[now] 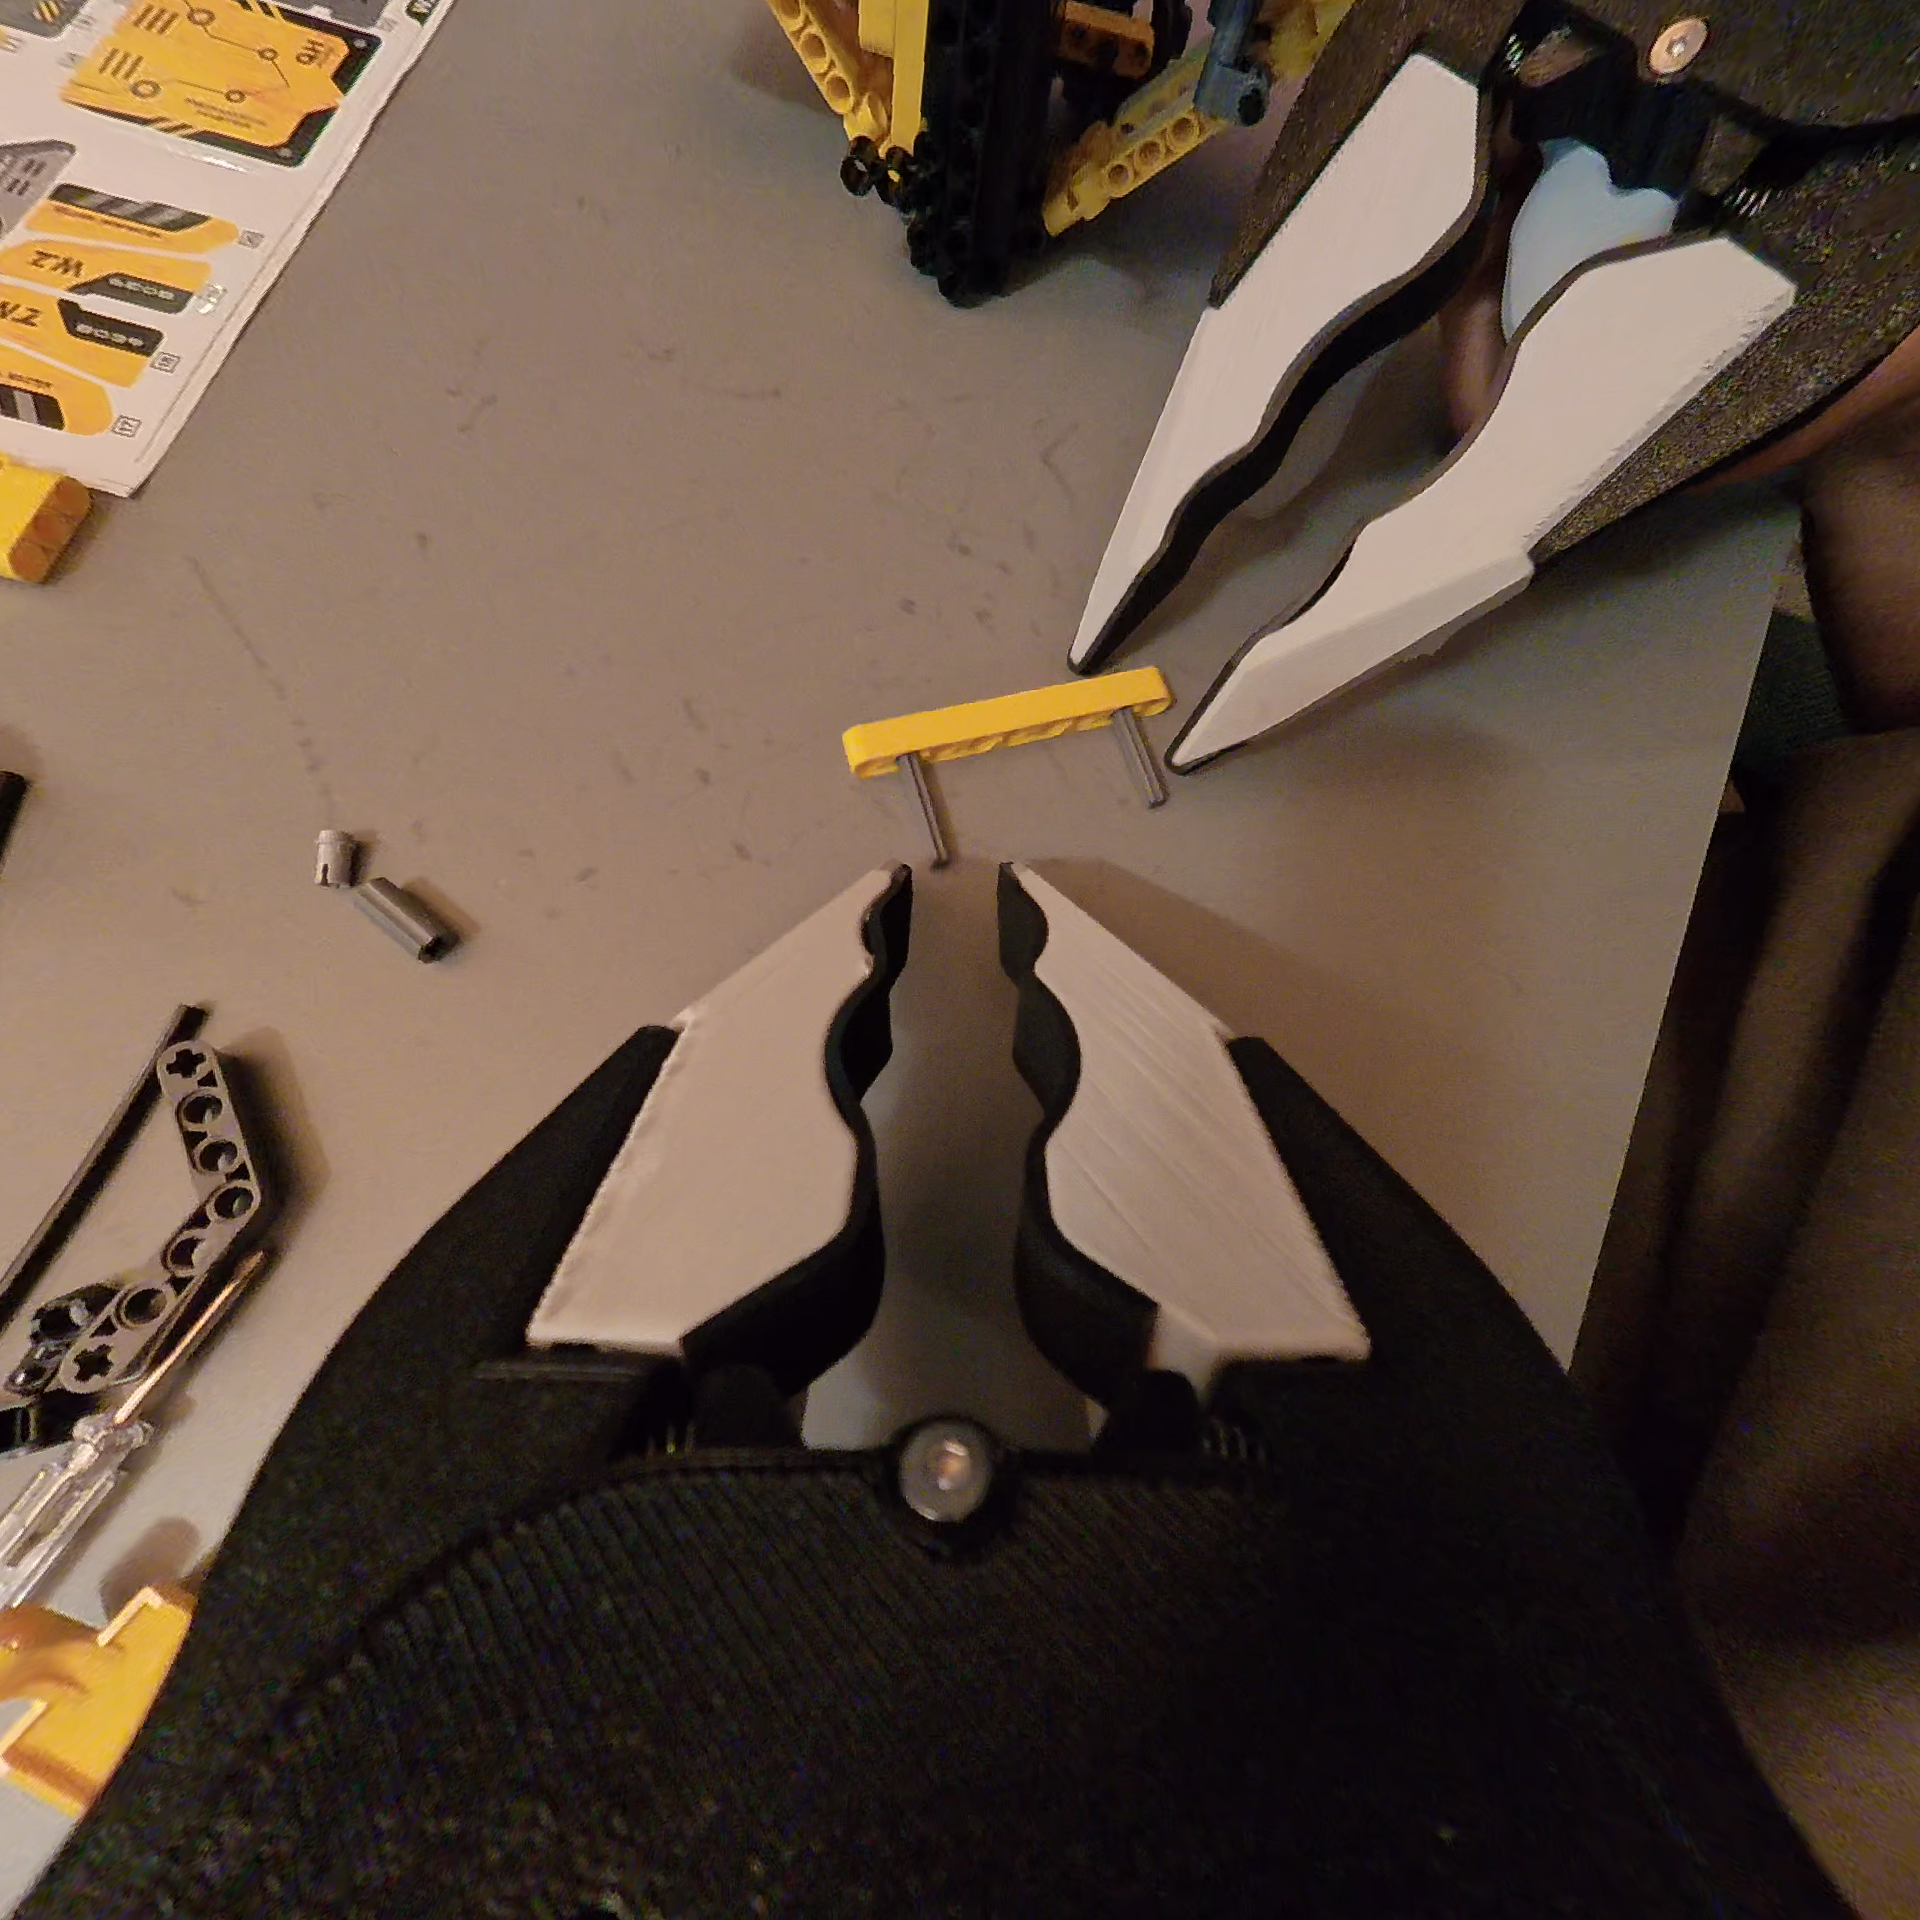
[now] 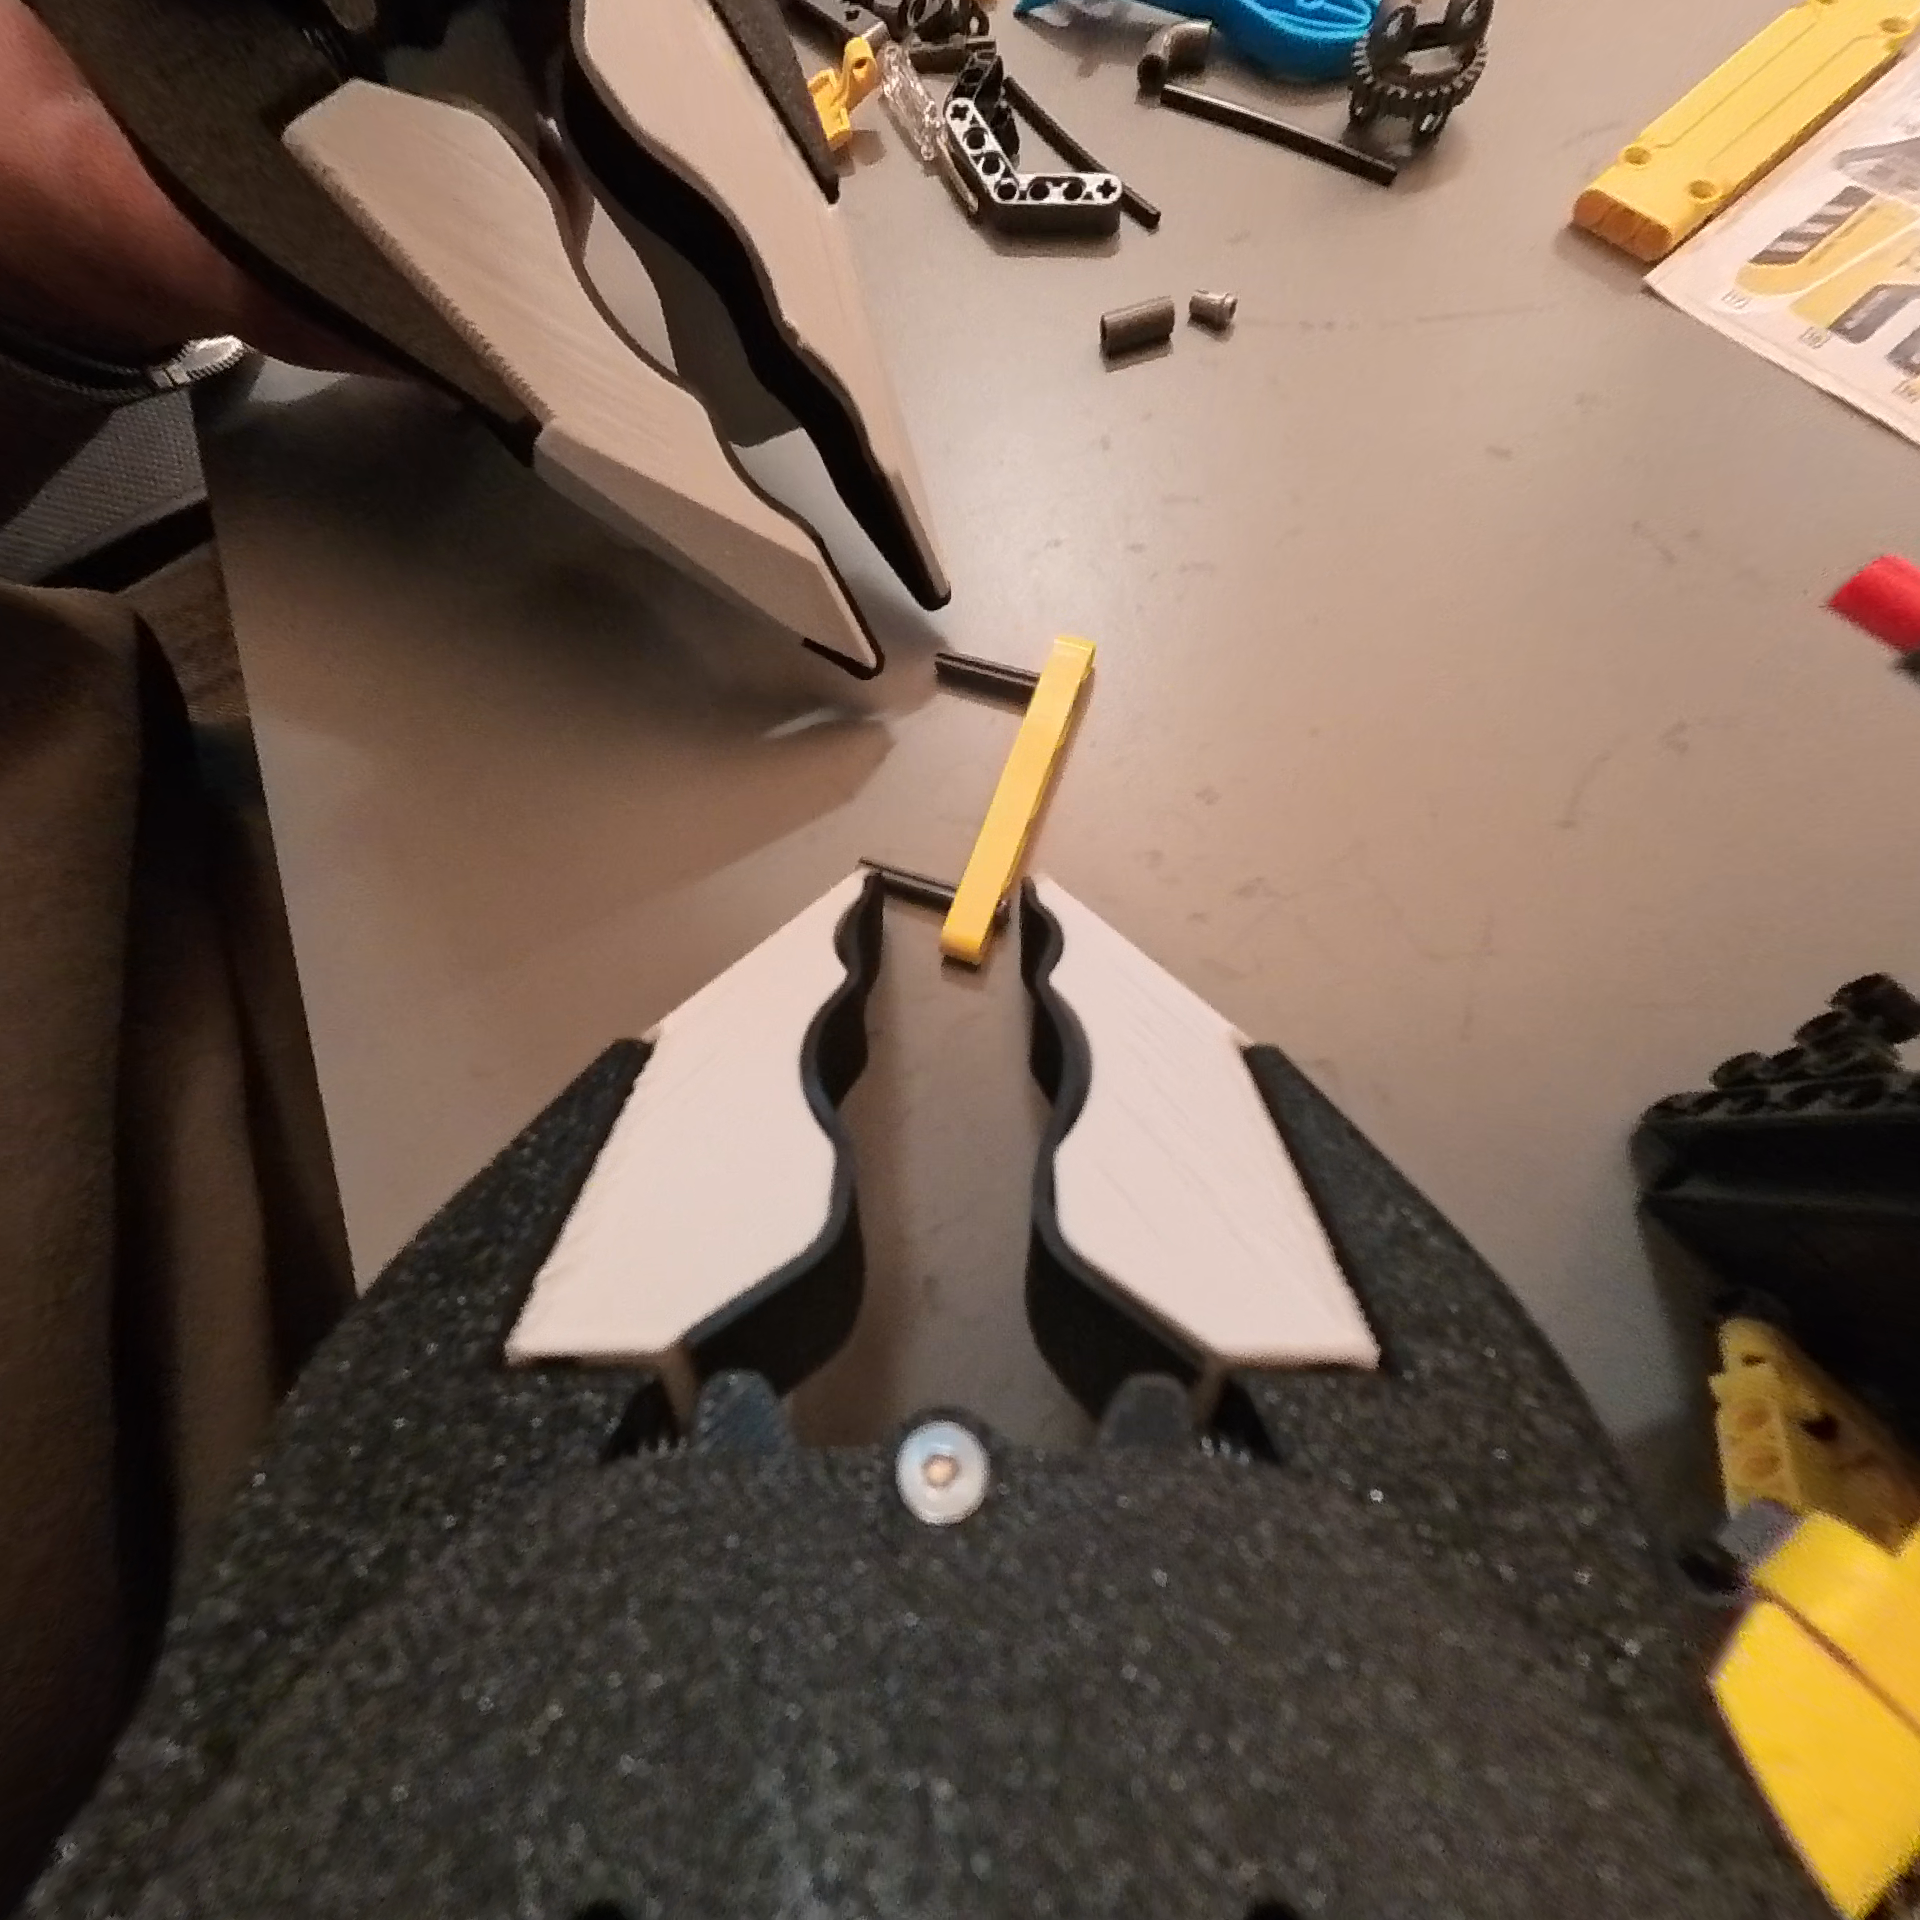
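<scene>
A yellow beam (image 1: 1003,719) lies on the grey table (image 1: 623,520) with two thin dark axles (image 1: 928,821) sticking out of its ends. My left gripper (image 1: 951,873) is open and empty, its tips just short of the nearer axle's end. My right gripper (image 2: 948,883) is open, its tips on either side of one end of the yellow beam (image 2: 1023,800) without closing on it. The right gripper also shows in the left wrist view (image 1: 1132,715), and the left gripper in the right wrist view (image 2: 902,632), near the far axle (image 2: 987,675).
A yellow and black brick model (image 1: 987,125) stands behind the beam. A sticker sheet (image 1: 156,208) lies far left. A small grey pin and sleeve (image 1: 384,894) and a bent black beam (image 1: 197,1174) lie left. The table edge (image 1: 1662,1039) runs close on the right. The gap from one gripper's tips to the other's is roughly 6 cm.
</scene>
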